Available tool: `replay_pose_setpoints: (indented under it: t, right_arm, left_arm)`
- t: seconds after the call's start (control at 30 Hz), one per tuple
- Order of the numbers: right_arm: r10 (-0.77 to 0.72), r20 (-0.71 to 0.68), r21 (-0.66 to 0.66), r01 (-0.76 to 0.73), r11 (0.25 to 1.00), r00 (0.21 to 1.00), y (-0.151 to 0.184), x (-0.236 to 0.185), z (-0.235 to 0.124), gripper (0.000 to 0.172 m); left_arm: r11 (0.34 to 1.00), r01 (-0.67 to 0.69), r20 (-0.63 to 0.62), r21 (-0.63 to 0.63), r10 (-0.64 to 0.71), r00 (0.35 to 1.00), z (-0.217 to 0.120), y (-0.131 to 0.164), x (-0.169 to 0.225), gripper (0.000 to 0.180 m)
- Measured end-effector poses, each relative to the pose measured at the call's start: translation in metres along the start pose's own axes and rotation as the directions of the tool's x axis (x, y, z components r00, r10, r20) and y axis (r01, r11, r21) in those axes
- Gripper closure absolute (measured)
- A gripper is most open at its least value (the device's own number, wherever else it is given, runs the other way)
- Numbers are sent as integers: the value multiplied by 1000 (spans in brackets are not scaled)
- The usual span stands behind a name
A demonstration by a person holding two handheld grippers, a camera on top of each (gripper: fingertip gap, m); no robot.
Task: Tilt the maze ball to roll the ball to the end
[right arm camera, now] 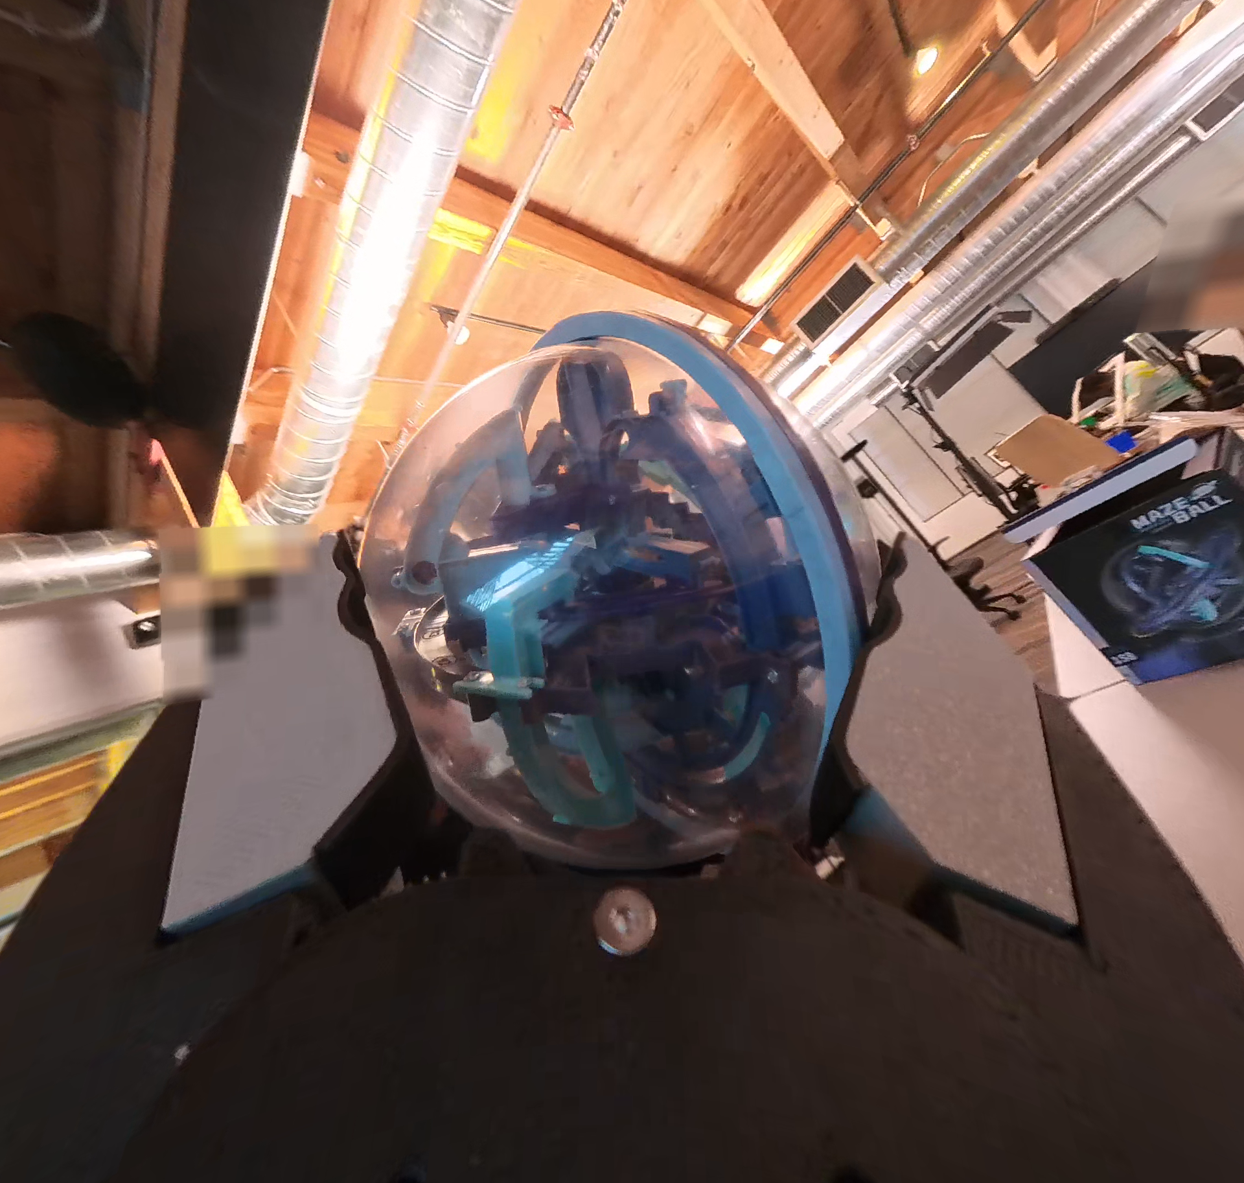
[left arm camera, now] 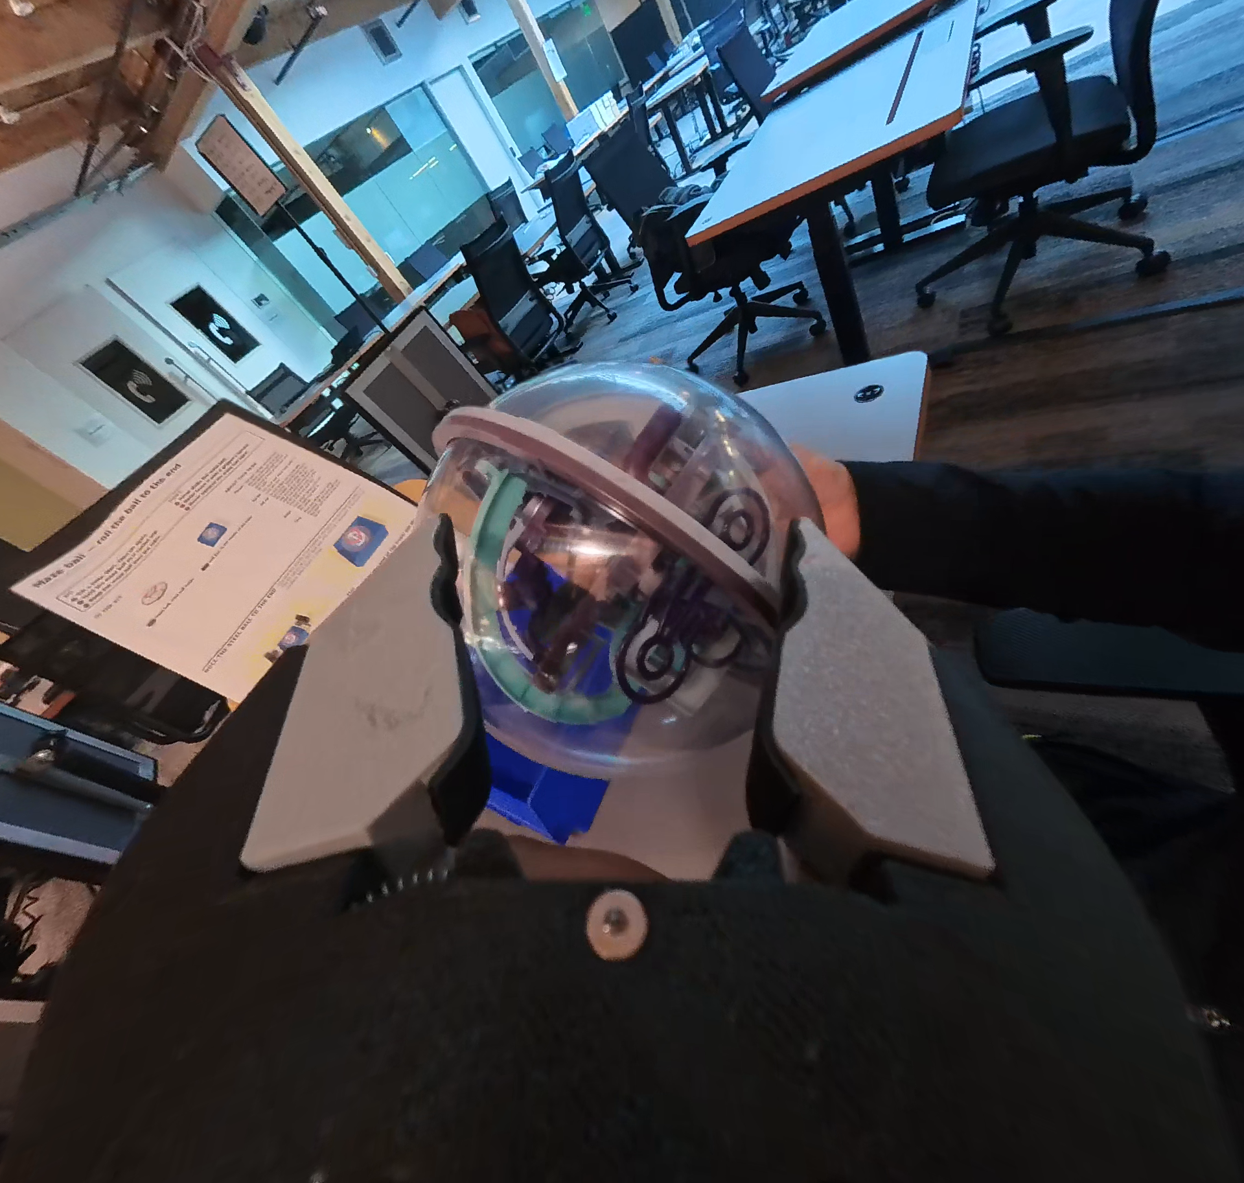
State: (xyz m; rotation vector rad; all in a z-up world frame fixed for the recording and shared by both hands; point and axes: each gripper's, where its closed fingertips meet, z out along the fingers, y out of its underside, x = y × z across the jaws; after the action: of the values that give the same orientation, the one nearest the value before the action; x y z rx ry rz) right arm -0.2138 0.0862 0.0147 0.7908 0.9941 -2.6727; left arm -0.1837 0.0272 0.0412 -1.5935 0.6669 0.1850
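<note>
In the left wrist view a clear maze ball (left arm camera: 626, 565) with a grey ring and teal and purple tracks inside sits between my left gripper's (left arm camera: 619, 582) fingers. Both black pads (left arm camera: 447, 585) press on its sides. A person's hand (left arm camera: 831, 511) in a dark sleeve touches the ball's far right side. In the right wrist view a clear maze ball (right arm camera: 619, 599) with a blue ring and teal and dark blue tracks sits between my right gripper's (right arm camera: 616, 585) fingers, with both pads (right arm camera: 350, 585) against it. It is held up toward the ceiling. I cannot make out the small rolling ball.
A blue stand (left arm camera: 545, 807) lies under the ball in the left view. A printed sheet (left arm camera: 202, 545) on a dark board stands at the left. Office desks (left arm camera: 828, 141) and chairs (left arm camera: 1050, 141) fill the room beyond. The dark blue maze ball box (right arm camera: 1158, 578) stands on a white table (right arm camera: 1144, 747) at the right.
</note>
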Motion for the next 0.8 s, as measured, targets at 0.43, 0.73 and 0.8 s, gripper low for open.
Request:
replay_pose_setpoints:
  t: [0.43, 0.73, 0.8]
  right_arm:
    - [90, 51, 14, -91, 996, 995, 1, 5, -1, 29]
    - [87, 46, 13, -88, 996, 995, 2, 11, -4, 33]
    - [80, 48, 11, -81, 997, 996, 2, 10, -4, 33]
  left_arm:
    - [999, -28, 24, 36, 27, 999, 12, -11, 7, 94]
    - [999, -29, 24, 41, 28, 999, 12, -6, 10, 96]
    - [998, -32, 27, 46, 31, 999, 11, -6, 11, 97]
